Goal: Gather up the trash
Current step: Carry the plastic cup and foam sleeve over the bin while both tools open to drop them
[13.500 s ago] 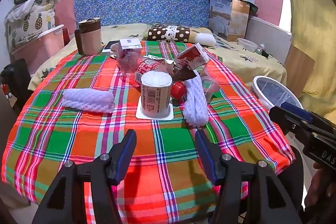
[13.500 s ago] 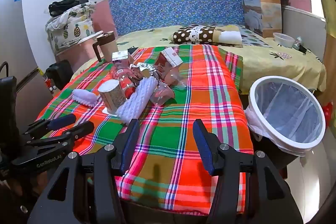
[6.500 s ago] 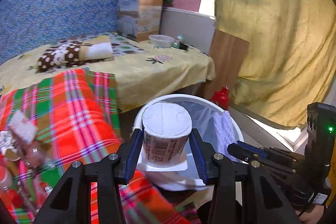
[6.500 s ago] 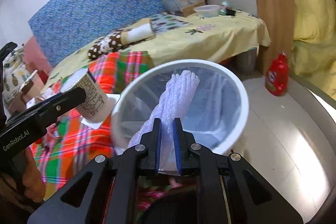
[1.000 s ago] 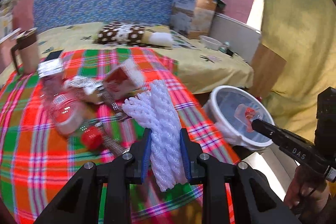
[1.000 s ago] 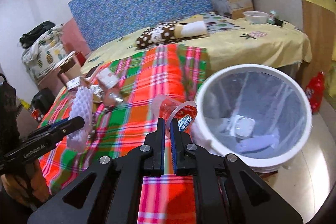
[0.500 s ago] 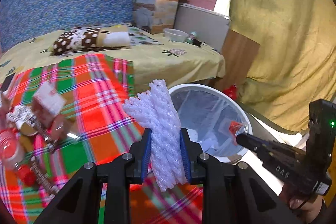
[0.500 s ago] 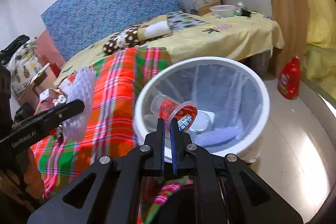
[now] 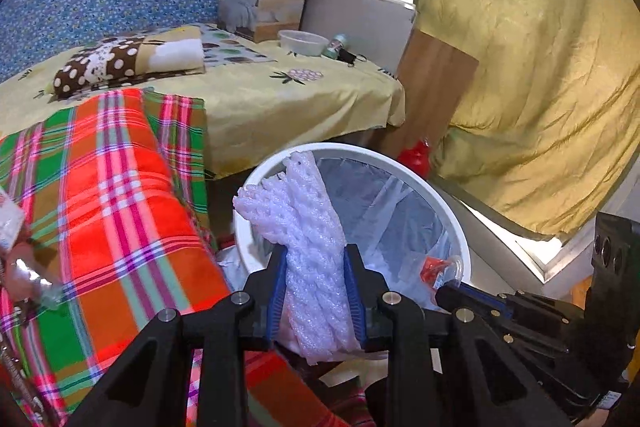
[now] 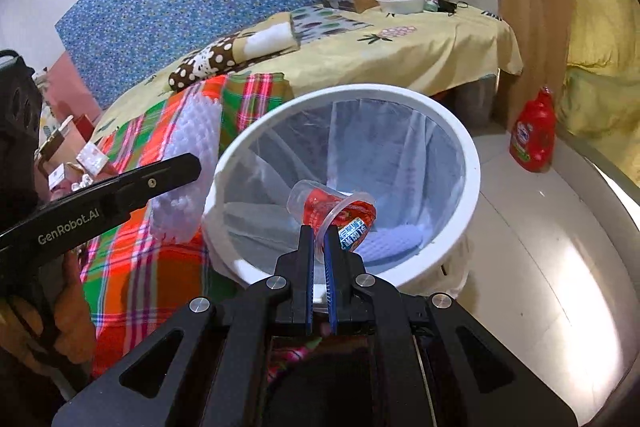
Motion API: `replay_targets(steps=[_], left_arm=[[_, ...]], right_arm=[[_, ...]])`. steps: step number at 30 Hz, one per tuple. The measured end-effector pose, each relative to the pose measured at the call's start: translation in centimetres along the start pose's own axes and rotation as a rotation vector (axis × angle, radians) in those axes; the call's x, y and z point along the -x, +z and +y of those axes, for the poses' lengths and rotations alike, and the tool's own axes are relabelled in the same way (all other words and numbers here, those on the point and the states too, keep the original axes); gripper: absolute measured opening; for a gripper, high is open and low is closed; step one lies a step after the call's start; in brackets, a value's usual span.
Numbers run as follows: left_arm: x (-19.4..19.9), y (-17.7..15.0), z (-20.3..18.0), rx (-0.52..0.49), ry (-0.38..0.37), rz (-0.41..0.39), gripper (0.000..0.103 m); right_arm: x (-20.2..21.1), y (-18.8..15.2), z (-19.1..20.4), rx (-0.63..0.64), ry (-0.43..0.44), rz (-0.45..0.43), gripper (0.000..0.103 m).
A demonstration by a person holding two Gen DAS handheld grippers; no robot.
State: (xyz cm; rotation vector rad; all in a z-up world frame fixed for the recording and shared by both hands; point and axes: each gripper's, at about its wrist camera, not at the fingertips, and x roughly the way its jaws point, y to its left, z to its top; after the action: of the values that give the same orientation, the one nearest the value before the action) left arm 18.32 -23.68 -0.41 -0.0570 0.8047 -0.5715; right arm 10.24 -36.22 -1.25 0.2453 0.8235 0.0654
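My left gripper (image 9: 316,267) is shut on a white foam net sleeve (image 9: 304,227) and holds it at the near left rim of the white trash bin (image 9: 452,223). My right gripper (image 10: 319,239) is shut on the rim of a clear plastic cup with a red label (image 10: 336,209) and holds it over the bin's mouth (image 10: 472,163). The cup also shows in the left wrist view (image 9: 440,269), and the foam sleeve in the right wrist view (image 10: 188,163). The bin has a clear liner with some trash at the bottom.
The plaid-covered table (image 9: 100,195) lies left of the bin, with leftover trash at its far left edge (image 9: 16,267). A red bottle (image 10: 534,137) stands on the floor behind the bin. A yellow-covered bed (image 9: 280,91) and a yellow curtain (image 9: 520,67) are behind.
Both grippers have swung from the table to the bin. The foam sleeve now sits at the bin's rim and the cup hangs over its opening.
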Motion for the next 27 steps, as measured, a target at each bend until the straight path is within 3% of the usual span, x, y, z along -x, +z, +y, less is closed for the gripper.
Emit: replay_targets(steps=[4, 6, 8, 10, 23, 27], left_arm=[[-1.1, 0.0, -0.2, 0.004, -0.013, 0.022, 0.032], [-1.4, 0.0, -0.1, 0.010, -0.022, 0.027, 0.034], [-1.6, 0.1, 0.0, 0.015, -0.029, 0.026, 0.040], [-1.5, 0.1, 0.2, 0.025, -0.035, 0.025, 0.041], [1.5, -0.1, 1.0, 0.049, -0.029, -0.029, 0.045], [3.7, -0.8, 1.4, 0.054, 0.006, -0.066, 0.045]], right_arm=[[-0.3, 0.0, -0.1, 0.000, -0.016, 0.020, 0.008], [-0.2, 0.0, -0.2, 0.001, -0.024, 0.019, 0.013], [-0.1, 0.0, -0.4, -0.002, -0.025, 0.015, 0.031], [-0.1, 0.0, -0.5, -0.005, -0.028, 0.010, 0.038], [1.2, 0.3, 0.3, 0.003, -0.001, -0.043, 0.038], [1.7, 0.3, 1.4, 0.026, 0.028, -0.067, 0.038]])
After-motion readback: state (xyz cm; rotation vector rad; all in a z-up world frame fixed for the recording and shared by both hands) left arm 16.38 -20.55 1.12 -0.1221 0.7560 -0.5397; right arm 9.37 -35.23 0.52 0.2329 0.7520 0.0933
